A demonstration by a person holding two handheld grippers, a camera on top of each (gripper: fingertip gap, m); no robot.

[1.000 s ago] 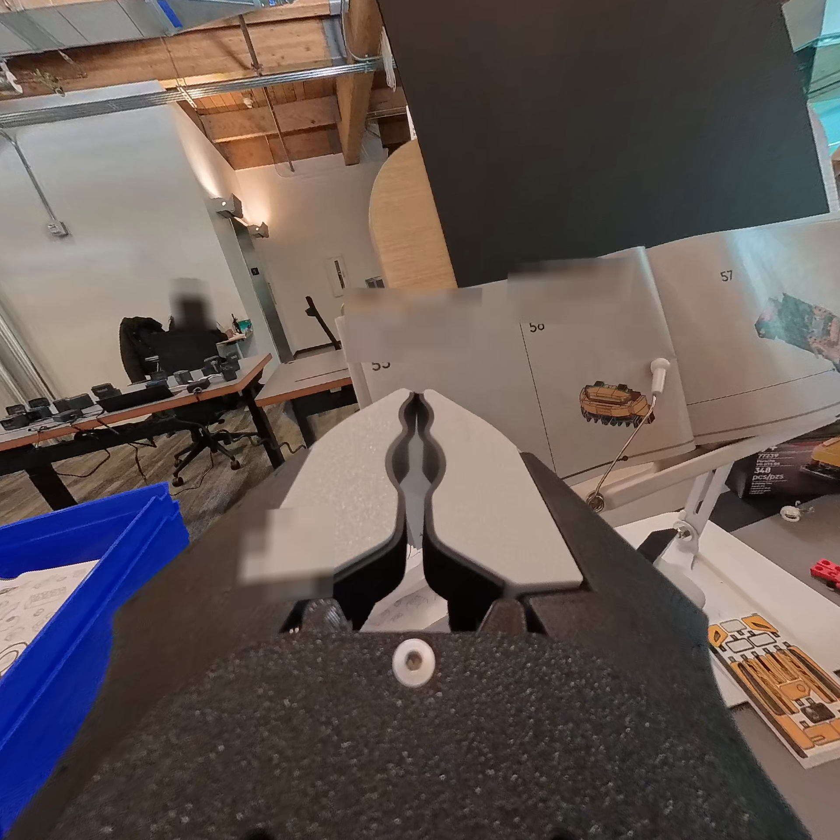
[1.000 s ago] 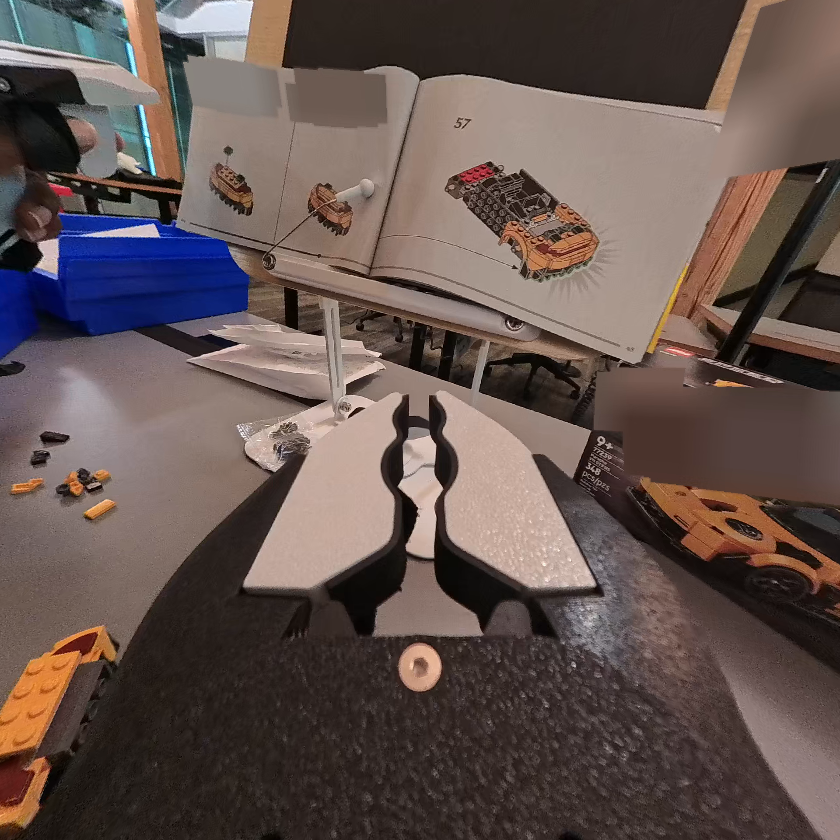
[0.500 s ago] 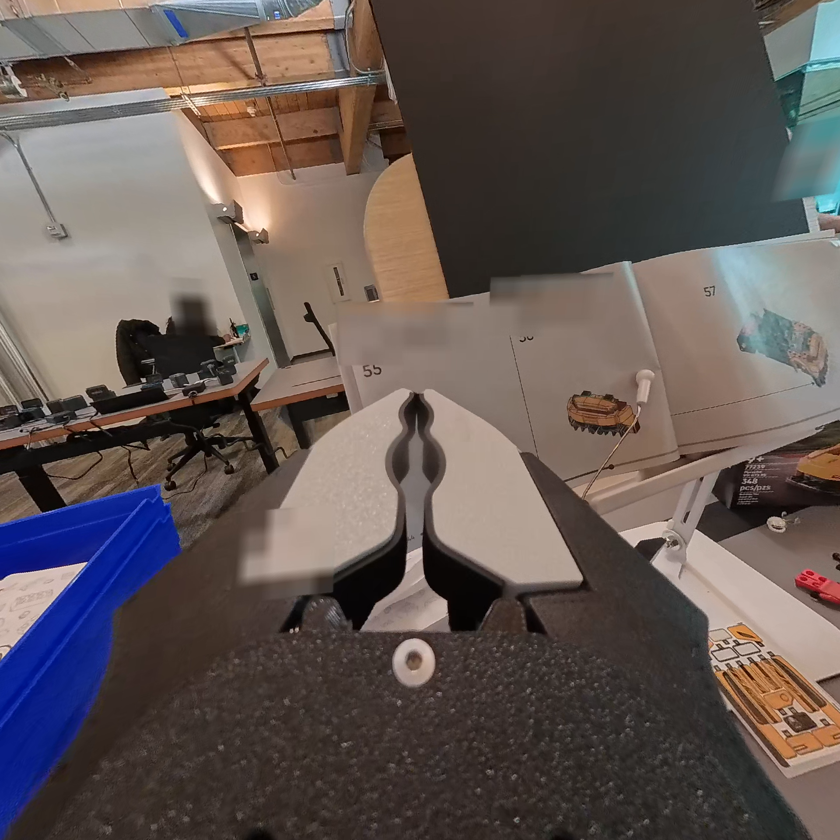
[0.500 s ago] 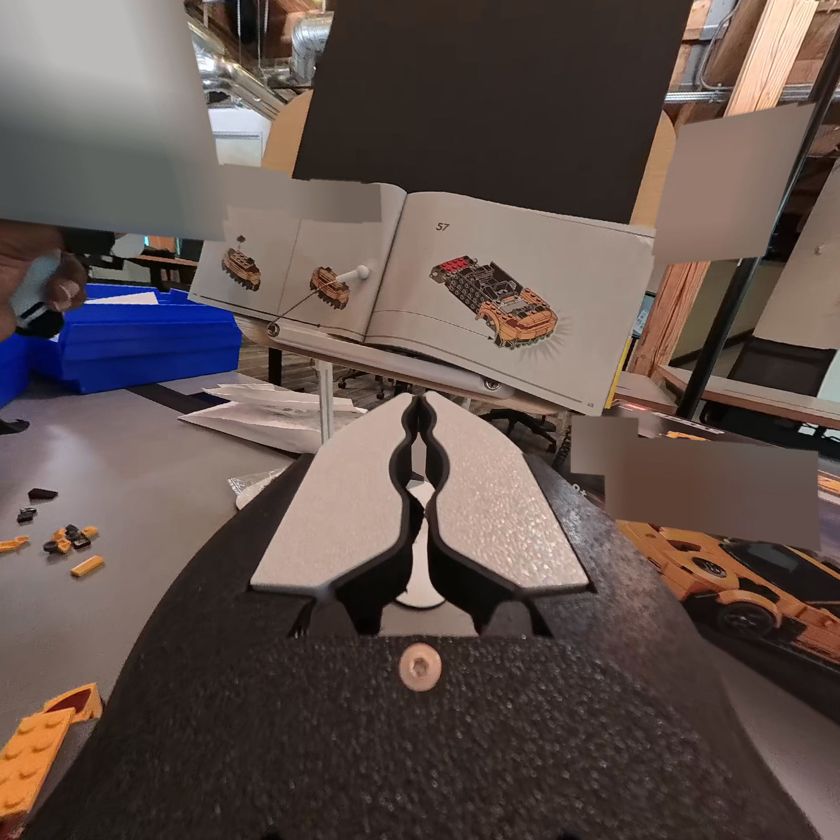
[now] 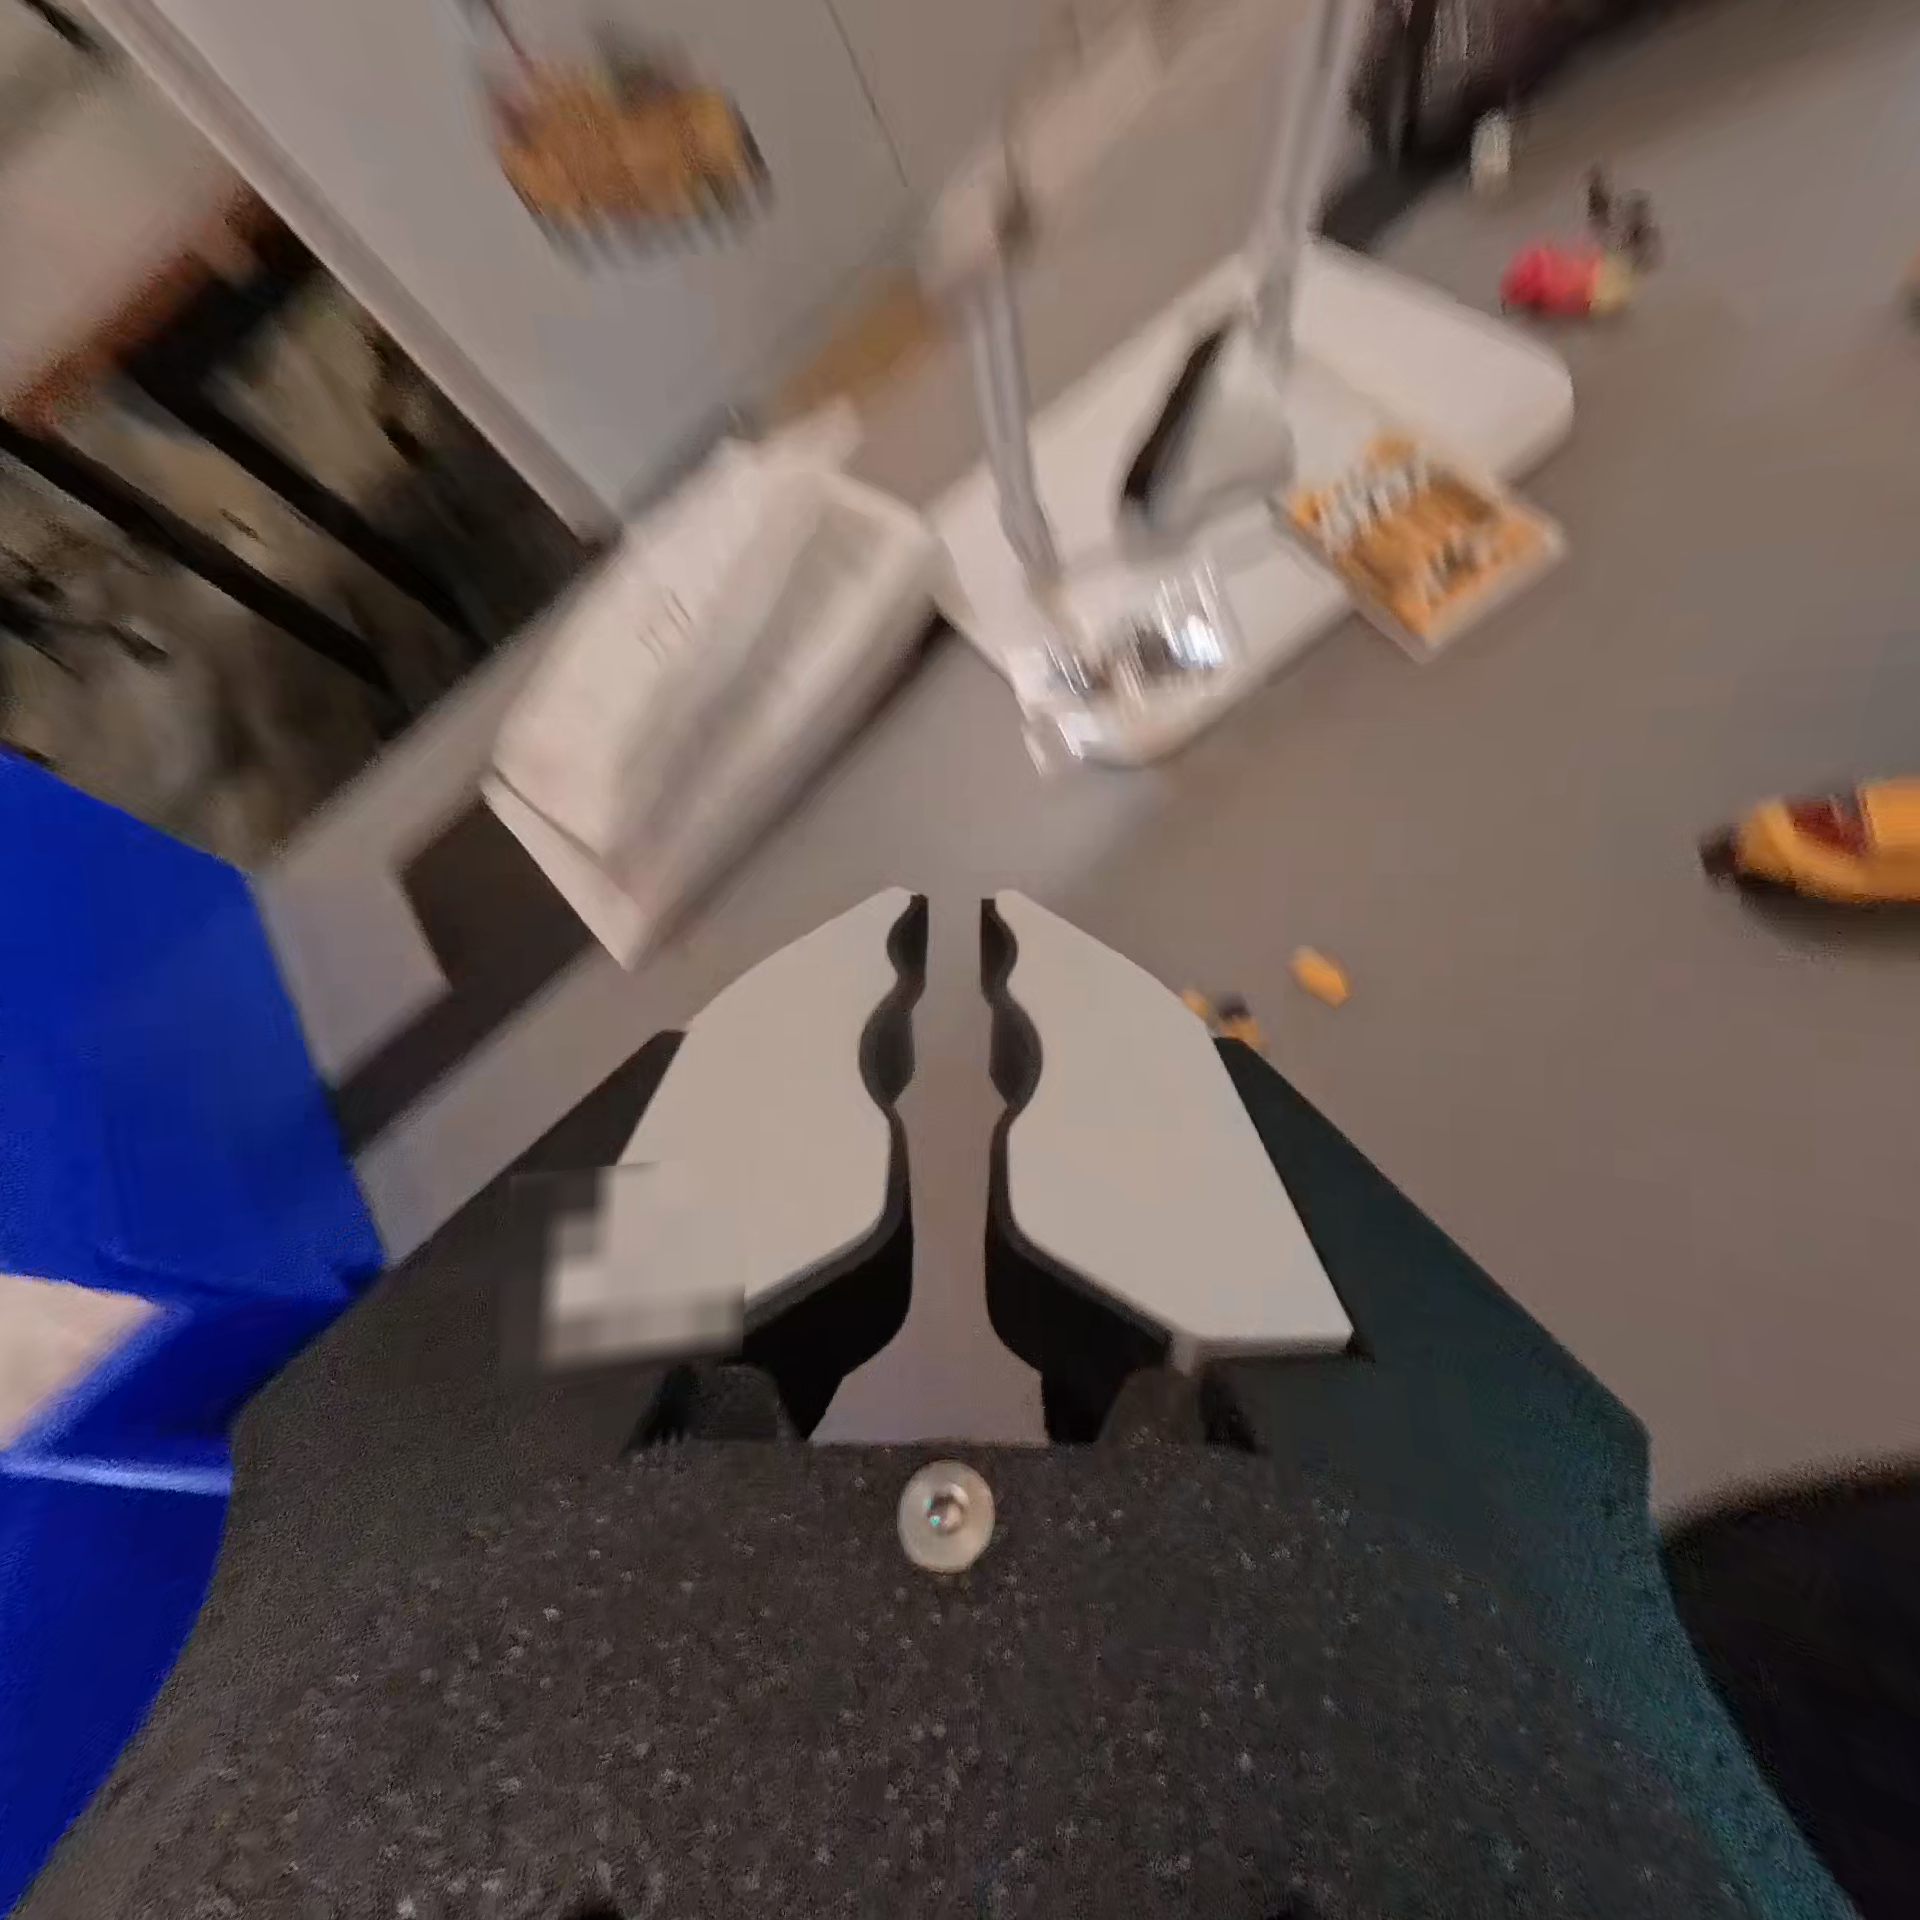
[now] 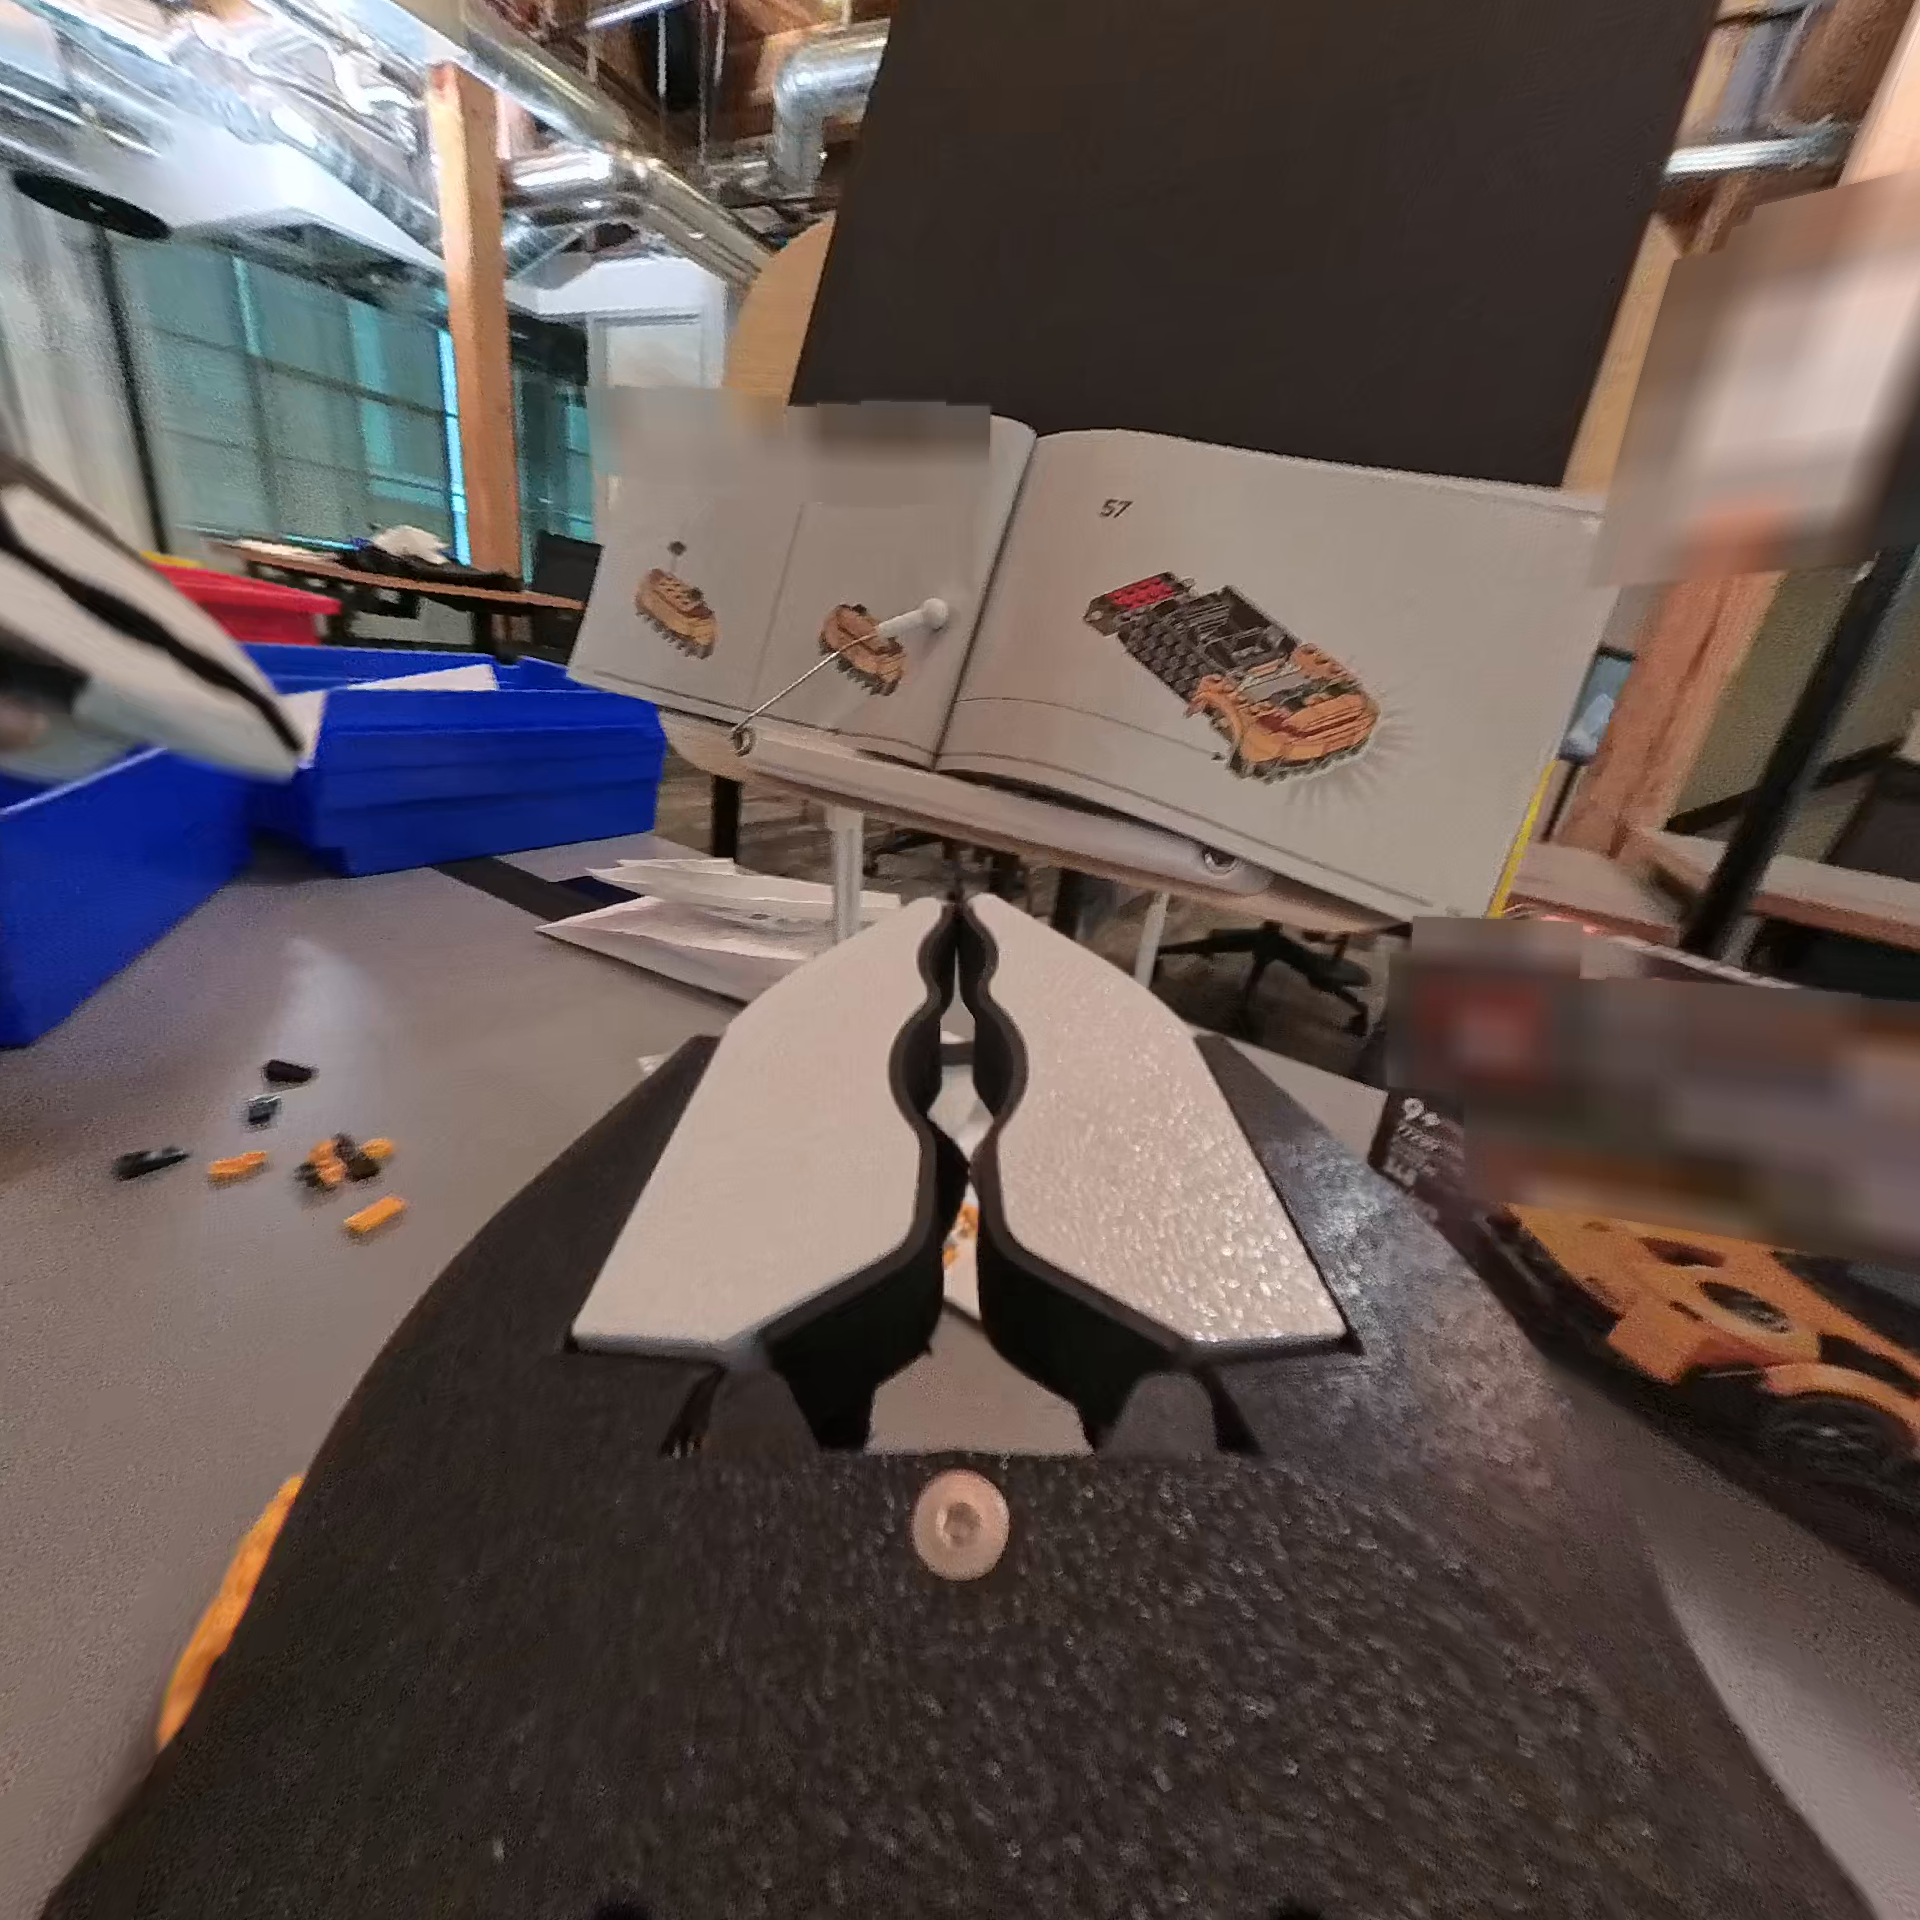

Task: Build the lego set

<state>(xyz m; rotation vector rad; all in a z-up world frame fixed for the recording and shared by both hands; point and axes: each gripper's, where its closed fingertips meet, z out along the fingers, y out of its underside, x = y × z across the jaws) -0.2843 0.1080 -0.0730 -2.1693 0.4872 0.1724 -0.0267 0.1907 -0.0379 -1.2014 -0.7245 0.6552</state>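
I've swung my left gripper [image 5: 947, 904] down from the instruction booklet [image 6: 1195, 644] toward the table's loose orange and black pieces [image 6: 312, 1158], its jaws now parted and empty. My right gripper [image 6: 957, 914] hovers clenched on nothing. I judge a pickup comes next.

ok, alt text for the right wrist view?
The right claw, empty and shut, points over a grey table at an open instruction booklet on a white stand. Small orange and black lego pieces lie at left near blue bins; the set's box sits at right.
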